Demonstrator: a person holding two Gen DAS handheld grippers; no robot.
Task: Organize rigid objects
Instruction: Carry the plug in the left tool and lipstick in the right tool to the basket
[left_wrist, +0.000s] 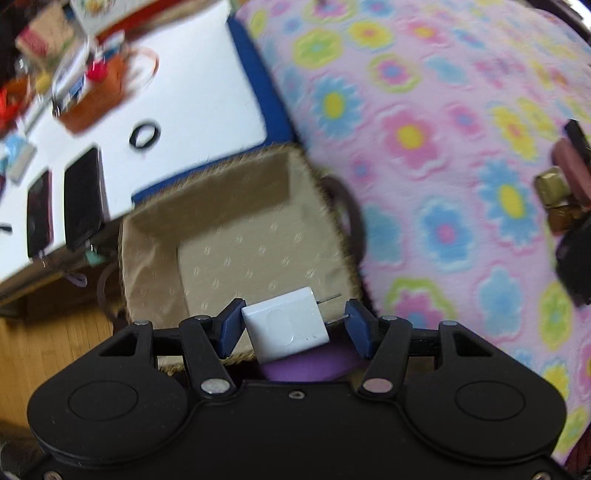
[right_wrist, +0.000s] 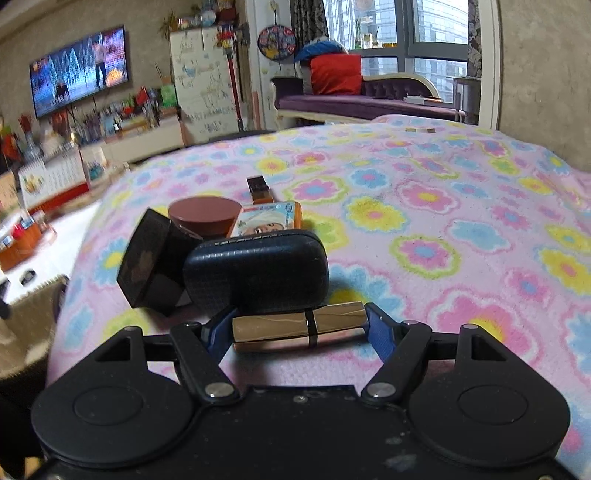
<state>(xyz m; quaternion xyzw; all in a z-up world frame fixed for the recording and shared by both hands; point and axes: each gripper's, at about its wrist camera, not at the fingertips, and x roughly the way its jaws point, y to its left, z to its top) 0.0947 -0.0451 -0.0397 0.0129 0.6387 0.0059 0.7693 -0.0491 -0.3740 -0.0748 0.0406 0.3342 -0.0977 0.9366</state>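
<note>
My left gripper (left_wrist: 293, 319) is shut on a white charger plug (left_wrist: 284, 326), its metal prongs toward the right pad. It hangs over the near edge of a woven basket (left_wrist: 207, 175) with a bare beige lining, which stands beside the flowered bed blanket (left_wrist: 424, 147). My right gripper (right_wrist: 300, 328) is shut end to end on a gold tube (right_wrist: 295, 325) just above the blanket (right_wrist: 443, 229). Right behind the tube lie a black zip case (right_wrist: 258, 269), a black box (right_wrist: 147, 266), a brown round lid (right_wrist: 203, 218), a picture tin (right_wrist: 267, 221) and a small brown bottle (right_wrist: 260, 190).
A white table (left_wrist: 192, 85) beyond the basket carries two dark phones (left_wrist: 83, 195), a black ring (left_wrist: 144, 134) and an orange organiser (left_wrist: 96, 96). Wooden floor (left_wrist: 55, 332) shows beside the basket. The same pile of objects (left_wrist: 569, 206) sits at the blanket's right edge.
</note>
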